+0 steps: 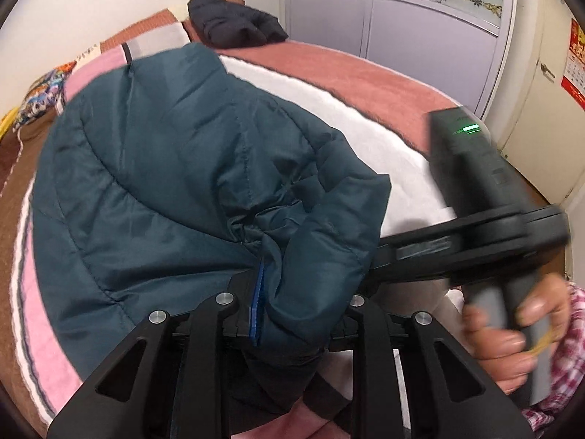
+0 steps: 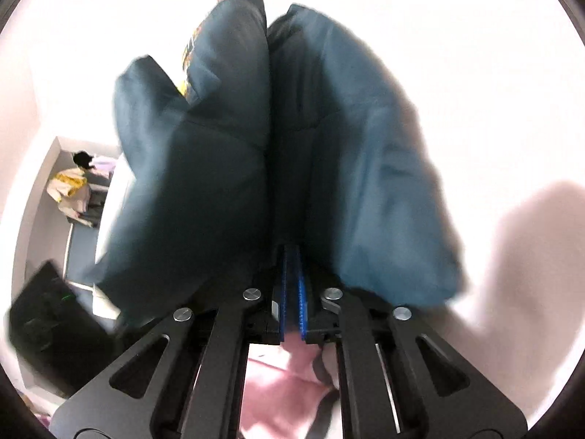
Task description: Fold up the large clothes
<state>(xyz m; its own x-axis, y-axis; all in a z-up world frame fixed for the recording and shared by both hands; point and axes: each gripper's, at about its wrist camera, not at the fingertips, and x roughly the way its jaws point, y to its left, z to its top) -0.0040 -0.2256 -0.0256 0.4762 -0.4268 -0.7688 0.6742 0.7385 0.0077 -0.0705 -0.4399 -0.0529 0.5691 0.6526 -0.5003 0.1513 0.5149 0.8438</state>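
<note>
A dark teal puffer jacket (image 1: 164, 168) lies spread on the bed, collar toward the far side. My left gripper (image 1: 261, 303) is shut on a fold of its near sleeve; only one blue pad (image 1: 256, 307) shows beside the cloth. The right gripper's body (image 1: 475, 219) comes in from the right of that view, its fingers hidden behind the sleeve. In the right wrist view my right gripper (image 2: 291, 292) is shut on the jacket (image 2: 219, 183), which hangs lifted in front of the camera, blurred.
The bed carries a white blanket (image 1: 365, 124), a pink-brown cover (image 1: 365, 69) and a pink striped sheet (image 1: 40, 292). A dark garment (image 1: 234, 22) lies at the far end. A wardrobe (image 1: 402, 18) stands beyond. The left gripper's body (image 2: 47, 329) shows low left.
</note>
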